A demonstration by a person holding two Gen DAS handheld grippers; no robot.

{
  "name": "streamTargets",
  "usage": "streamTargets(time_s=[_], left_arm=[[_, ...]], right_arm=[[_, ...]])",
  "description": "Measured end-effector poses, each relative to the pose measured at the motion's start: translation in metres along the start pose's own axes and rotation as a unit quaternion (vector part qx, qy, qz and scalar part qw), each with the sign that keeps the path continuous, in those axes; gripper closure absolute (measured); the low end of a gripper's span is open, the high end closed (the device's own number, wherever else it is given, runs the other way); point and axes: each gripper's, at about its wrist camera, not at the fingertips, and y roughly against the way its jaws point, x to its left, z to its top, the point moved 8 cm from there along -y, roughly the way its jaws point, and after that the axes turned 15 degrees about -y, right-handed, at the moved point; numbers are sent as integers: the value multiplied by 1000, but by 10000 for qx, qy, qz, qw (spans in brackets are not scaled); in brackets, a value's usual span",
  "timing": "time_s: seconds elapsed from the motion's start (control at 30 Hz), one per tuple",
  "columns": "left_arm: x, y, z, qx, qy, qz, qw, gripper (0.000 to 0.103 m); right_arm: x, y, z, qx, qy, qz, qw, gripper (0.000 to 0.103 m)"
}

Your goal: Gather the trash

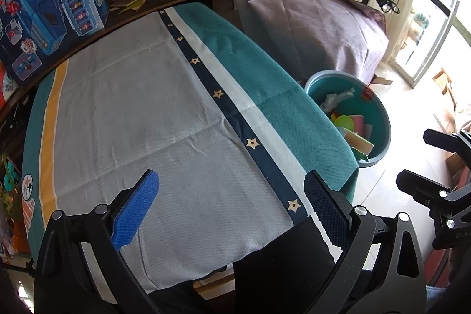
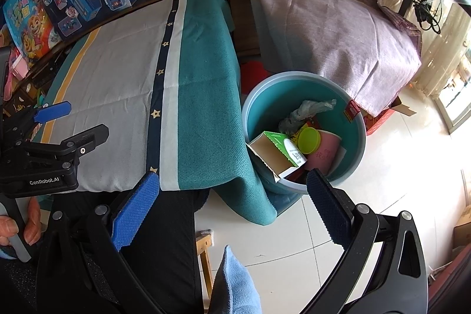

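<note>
1. The trash lies in a round teal plastic basin [image 2: 304, 96] standing on the pale tiled floor [image 2: 382, 167], just beside the hanging edge of the tablecloth.
2. Inside it are a green-and-white cardboard carton [image 2: 276, 152] with its open end up, a yellow-green round lid [image 2: 309, 140], a pink paper piece [image 2: 326, 152] and a crumpled grey plastic bag [image 2: 306, 111].
3. The right gripper [image 2: 232, 190] hangs near the basin's rim, its blue-padded fingers spread wide and holding nothing.
4. The left gripper [image 1: 231, 187] is above the table, likewise wide apart and empty.
5. The grey, teal and star-striped tablecloth [image 1: 147, 108] covers the table.
6. Behind it stands a blue toy box [image 1: 50, 8]; a mauve cloth-covered block [image 1: 309, 19] sits beyond the basin.
</note>
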Motion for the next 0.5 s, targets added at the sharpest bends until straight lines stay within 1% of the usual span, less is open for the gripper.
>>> streamTargets(time_s=[0.5], left_arm=[[3, 0, -1, 25, 60, 10, 10000, 4]], right_arm=[[0, -1, 1, 3, 38, -67, 10000, 7]])
